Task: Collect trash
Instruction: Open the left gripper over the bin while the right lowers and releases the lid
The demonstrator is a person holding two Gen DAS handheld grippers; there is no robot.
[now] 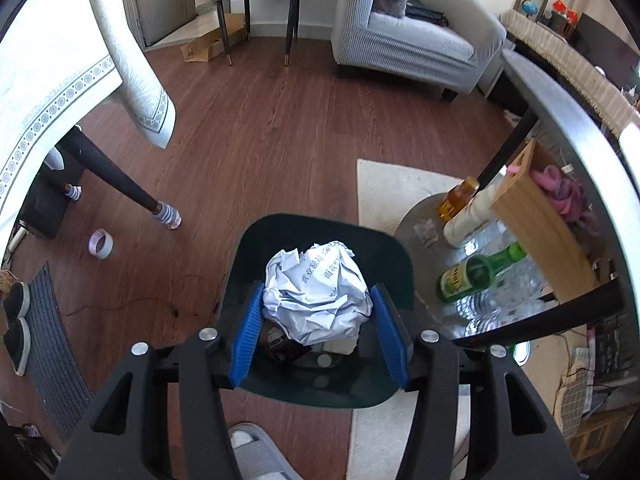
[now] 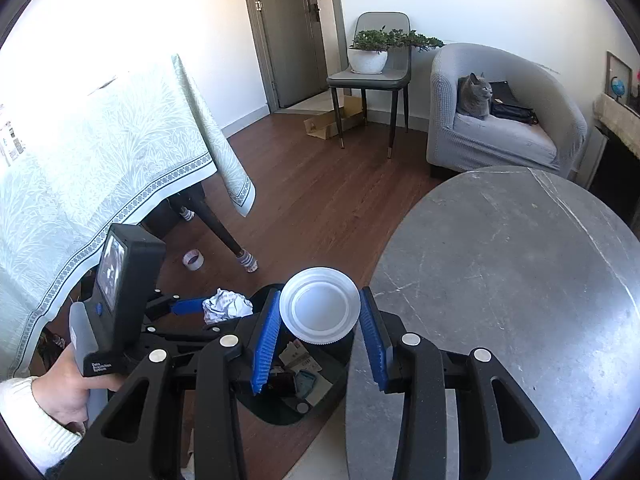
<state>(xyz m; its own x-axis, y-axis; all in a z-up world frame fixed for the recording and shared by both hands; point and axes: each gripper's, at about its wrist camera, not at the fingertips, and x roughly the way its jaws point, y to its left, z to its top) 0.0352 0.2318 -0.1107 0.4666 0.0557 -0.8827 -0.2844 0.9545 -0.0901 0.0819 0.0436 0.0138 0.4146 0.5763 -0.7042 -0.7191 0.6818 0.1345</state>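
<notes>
Left tongs (image 1: 316,320), nearest in the left wrist view, closed on a crumpled ball of white printed paper (image 1: 316,296), one blue pad against each side; the ball hangs directly above the open mouth of a dark trash bin (image 1: 384,252) standing on the wooden floor (image 1: 256,132). Scraps already lie in the bin's bottom. Right tongs (image 2: 320,320), in the right wrist view, closed on a white plastic cup (image 2: 320,306) seen end-on, both pads touching its rim; the cup is over the bin's right edge, just beside the round grey stone desk (image 2: 520,280). A hand (image 2: 64,392) in a cream sleeve grips the left tool's handle. Farther off: a roll of tape (image 1: 101,244) on the floor, a cloth-covered desk (image 2: 100,152), and a grey cat (image 2: 476,94) on an armchair (image 2: 500,140).
</notes>
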